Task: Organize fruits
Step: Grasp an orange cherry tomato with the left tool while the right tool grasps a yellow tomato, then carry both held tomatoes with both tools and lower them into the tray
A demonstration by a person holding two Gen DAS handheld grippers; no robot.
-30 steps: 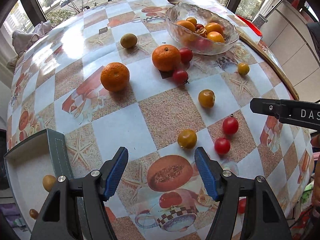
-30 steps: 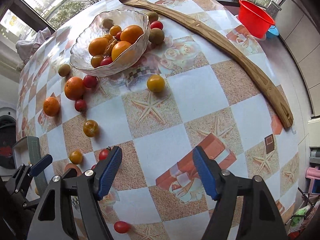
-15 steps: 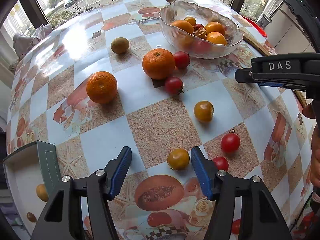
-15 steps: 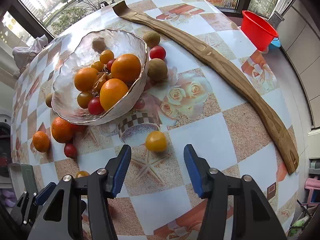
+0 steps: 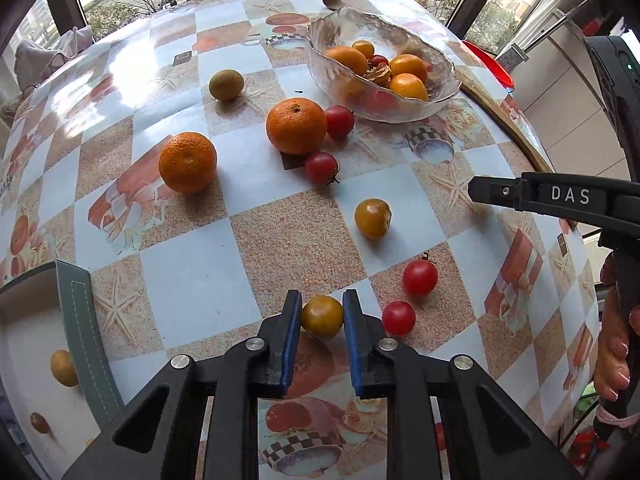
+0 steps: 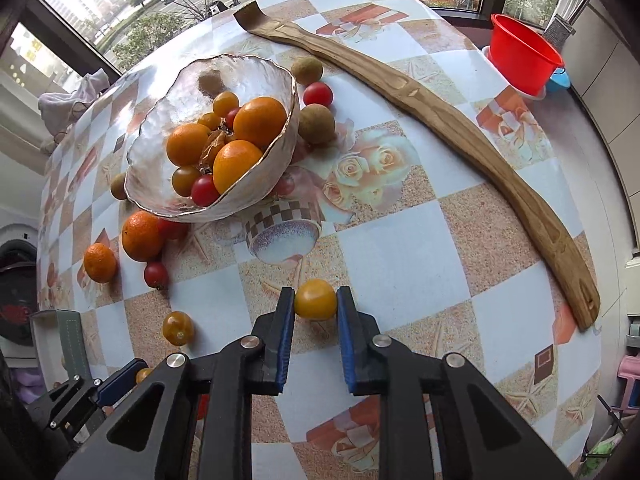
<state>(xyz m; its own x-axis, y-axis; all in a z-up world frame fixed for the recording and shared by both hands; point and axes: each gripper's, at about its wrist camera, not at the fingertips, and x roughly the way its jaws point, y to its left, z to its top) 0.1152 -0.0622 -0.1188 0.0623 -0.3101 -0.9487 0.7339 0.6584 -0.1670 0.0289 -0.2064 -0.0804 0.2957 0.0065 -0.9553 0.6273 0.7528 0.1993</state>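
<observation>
My left gripper (image 5: 320, 310) is shut on a yellow-brown tomato (image 5: 322, 316) that rests on the patterned tablecloth, blue pads against both its sides. My right gripper (image 6: 316, 304) is shut on a yellow tomato (image 6: 315, 299) in the same way. A glass bowl (image 6: 256, 80) holding oranges and small tomatoes stands farther back; the left wrist view also shows the glass bowl (image 5: 332, 40). Two oranges (image 5: 187, 162) (image 5: 296, 126), red tomatoes (image 5: 419, 277) (image 5: 398, 318) and another yellow tomato (image 5: 372, 218) lie loose on the cloth.
A white tray with a grey-green rim (image 5: 80, 320) at the table's near left holds small brownish fruits. A long wooden piece (image 6: 460, 136) curves along the right edge. A red basin (image 6: 524, 54) stands beyond it. The right gripper's black body (image 5: 560, 198) reaches in from the right.
Both grippers have closed from wide open onto their tomatoes. The right one moved forward towards the bowl, up to the yellow tomato; the left shifted slightly forward.
</observation>
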